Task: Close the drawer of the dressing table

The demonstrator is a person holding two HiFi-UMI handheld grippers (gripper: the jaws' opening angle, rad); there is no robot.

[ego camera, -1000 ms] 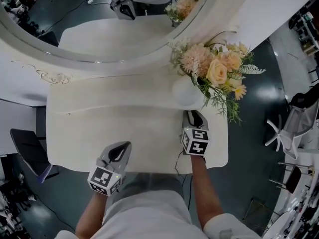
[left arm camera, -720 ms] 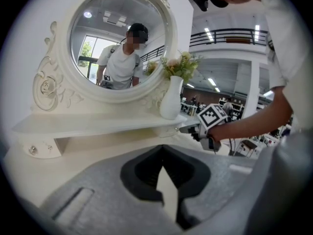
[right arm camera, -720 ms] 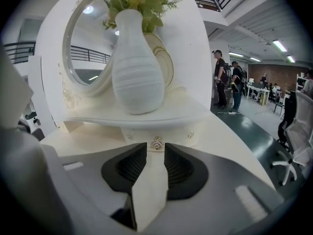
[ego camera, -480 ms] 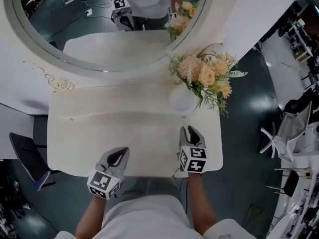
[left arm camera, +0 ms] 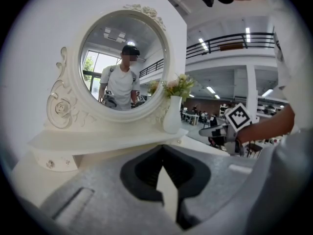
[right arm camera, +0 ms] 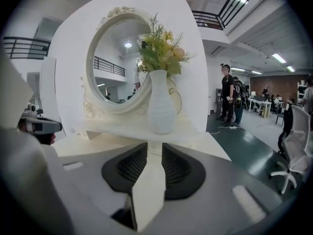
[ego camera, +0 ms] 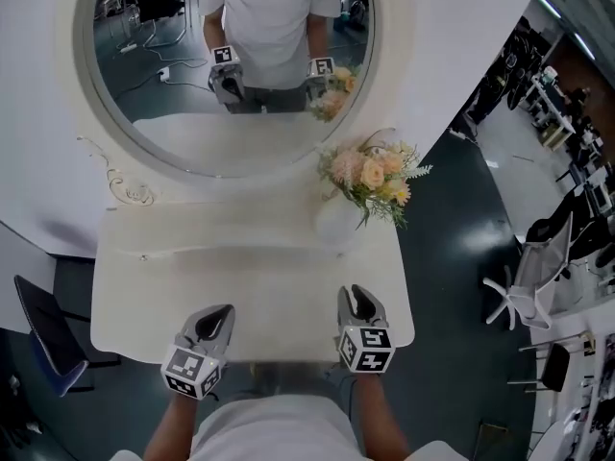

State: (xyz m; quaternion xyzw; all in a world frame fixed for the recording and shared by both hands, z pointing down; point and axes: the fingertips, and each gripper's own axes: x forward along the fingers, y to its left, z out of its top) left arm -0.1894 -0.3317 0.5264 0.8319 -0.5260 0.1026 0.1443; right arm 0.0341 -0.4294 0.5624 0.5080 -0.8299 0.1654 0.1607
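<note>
White dressing table (ego camera: 250, 281) lies lengthwise left-right; left gripper (ego camera: 223, 311) closed, empty, right gripper (ego camera: 356, 294) slightly parted, empty.

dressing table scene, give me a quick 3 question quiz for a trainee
1. Multiple choice: the vase stands nearer which gripper? A) left gripper B) right gripper
2. True or false: the right gripper is clamped on the vase.
3. Fill in: both grippers are reflected in the round ___.

Key:
1. B
2. False. Its jaws are slightly apart, with nothing between them.
3. mirror
</note>
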